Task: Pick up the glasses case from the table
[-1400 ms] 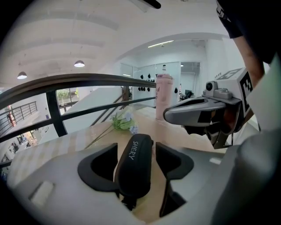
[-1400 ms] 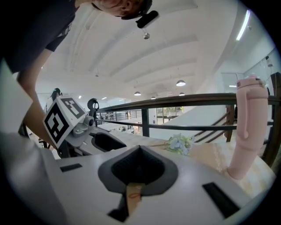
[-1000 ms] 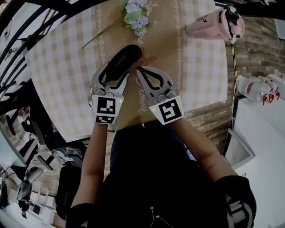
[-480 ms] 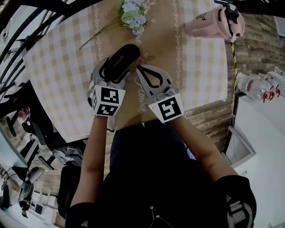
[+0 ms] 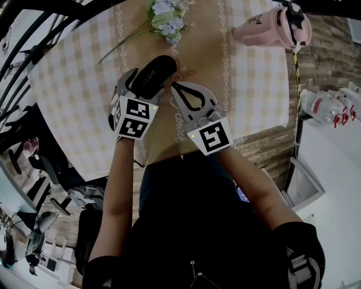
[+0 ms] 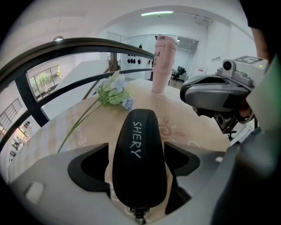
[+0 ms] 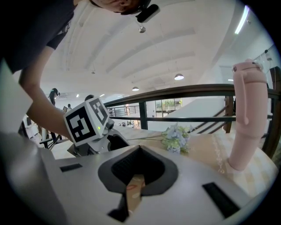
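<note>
The black glasses case (image 5: 156, 69) lies on the checked tablecloth (image 5: 79, 84), printed side up. My left gripper (image 5: 145, 83) points steeply down over its near end, and the jaws have just been opening. In the left gripper view the case (image 6: 139, 149) sits between the spread jaws of the left gripper (image 6: 138, 165); a strip of cloth shows along its right side, so the pads do not press on it. My right gripper (image 5: 174, 86) rests just right of the case with its tips together and nothing held, as the right gripper (image 7: 138, 152) also stands in its own view.
A pink tumbler (image 5: 271, 28) stands at the table's far right. A sprig of pale flowers (image 5: 166, 17) lies just beyond the case. The table's near edge runs right below both grippers. A dark railing (image 6: 66, 48) borders the far side. Bottles (image 5: 324, 113) stand off the table at the right.
My left gripper has tipped further downward and sunk over the case, and its jaws stand wider around it. The right gripper has kept still.
</note>
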### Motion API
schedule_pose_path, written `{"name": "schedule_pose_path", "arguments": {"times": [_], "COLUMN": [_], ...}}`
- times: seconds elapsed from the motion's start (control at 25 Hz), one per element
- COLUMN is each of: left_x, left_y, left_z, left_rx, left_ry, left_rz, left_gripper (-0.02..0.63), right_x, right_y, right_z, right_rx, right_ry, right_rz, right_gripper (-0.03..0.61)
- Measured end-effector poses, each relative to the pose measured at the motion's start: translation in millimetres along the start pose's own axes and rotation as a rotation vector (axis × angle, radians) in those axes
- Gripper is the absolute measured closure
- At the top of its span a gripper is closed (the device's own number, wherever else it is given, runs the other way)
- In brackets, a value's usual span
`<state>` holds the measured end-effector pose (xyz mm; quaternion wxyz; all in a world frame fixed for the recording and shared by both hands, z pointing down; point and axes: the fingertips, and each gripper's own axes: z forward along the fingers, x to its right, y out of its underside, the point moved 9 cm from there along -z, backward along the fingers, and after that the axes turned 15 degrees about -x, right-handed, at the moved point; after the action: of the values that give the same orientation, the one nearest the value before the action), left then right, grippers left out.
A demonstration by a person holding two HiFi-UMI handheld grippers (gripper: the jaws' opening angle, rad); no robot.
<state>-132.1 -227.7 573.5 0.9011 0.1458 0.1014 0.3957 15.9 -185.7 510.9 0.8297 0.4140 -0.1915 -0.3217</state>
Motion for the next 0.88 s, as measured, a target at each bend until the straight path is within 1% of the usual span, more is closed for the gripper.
{"name": "schedule_pose_path", "arguments": {"times": [0.12,0.52,0.72,0.88], "left_x": [1,-1,1,2], "left_y": [-2,-20,-25,-27], "left_z": [3,12,17,20], "left_rx": [-0.026,-0.070,-0.117,-0.144], "left_ry": [0.014,0.022,0.032,0.033], "left_rz": [0.010,0.055,0.093,0.101], "left_gripper": [0.227,0.227,0.227,0.227], "right_x": [0,1,2,3], "right_y": [0,3,5,6], "right_z": [1,2,1,1], "right_rx": [0.001,-0.009,-0.008,-0.009], "right_ry": [0.000,0.001,0.009,0.015], "right_rz": [0.002,0.011,0.012,0.013], "right_gripper": [0.569,0.569,0.570,0.571]}}
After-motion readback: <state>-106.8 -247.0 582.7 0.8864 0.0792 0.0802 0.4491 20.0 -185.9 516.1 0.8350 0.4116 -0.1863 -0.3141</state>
